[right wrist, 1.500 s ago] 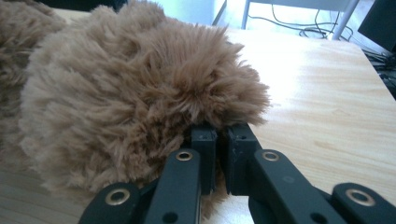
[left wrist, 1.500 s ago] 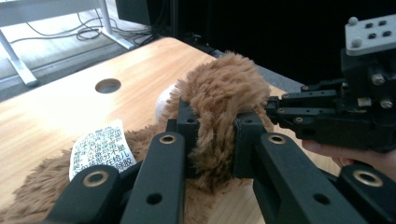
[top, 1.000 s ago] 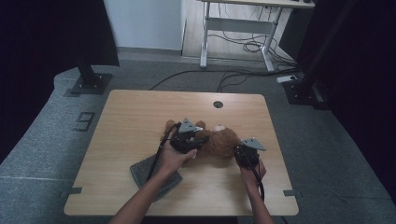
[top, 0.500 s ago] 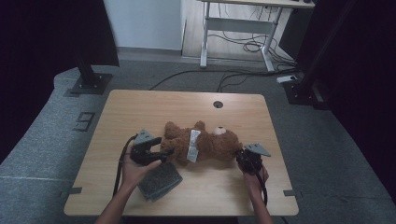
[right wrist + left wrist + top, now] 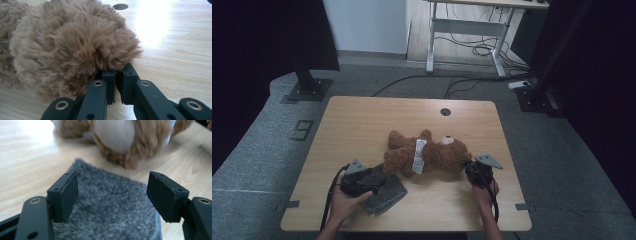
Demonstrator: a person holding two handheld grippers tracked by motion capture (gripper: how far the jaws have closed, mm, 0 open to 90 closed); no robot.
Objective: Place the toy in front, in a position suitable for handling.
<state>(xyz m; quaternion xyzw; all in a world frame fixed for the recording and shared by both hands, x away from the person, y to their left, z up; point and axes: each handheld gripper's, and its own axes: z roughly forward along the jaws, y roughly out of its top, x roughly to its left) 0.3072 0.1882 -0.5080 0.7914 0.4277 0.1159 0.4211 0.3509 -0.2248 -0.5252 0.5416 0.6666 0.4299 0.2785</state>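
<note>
Two sets of jaws, two different states: on my left gripper (image 5: 112, 195) they have just been opening and now stand wide apart, with the grey fuzzy cloth (image 5: 110, 207) lying between and under the pads, nothing pressing on it. On my right gripper (image 5: 116, 86) they are pinched together on a tuft of the teddy bear (image 5: 67, 47), at the edge of its head by the look of the high view, and I keep that hold steady.

Just beyond the left jaws, the bear's pale-soled foot sits close ahead on the wooden table (image 5: 27, 157), near the cloth's far edge but apart from it. From above, the bear lies on its side across the table with a pale ribbon round its middle, its head toward my right gripper, its legs toward the left one and the cloth.

I judge the step in hand to be taking up the cloth while the right hand anchors the bear. Next I need to lower the left jaws a little, close them on the cloth's near edge, then lift without dragging the bear
</note>
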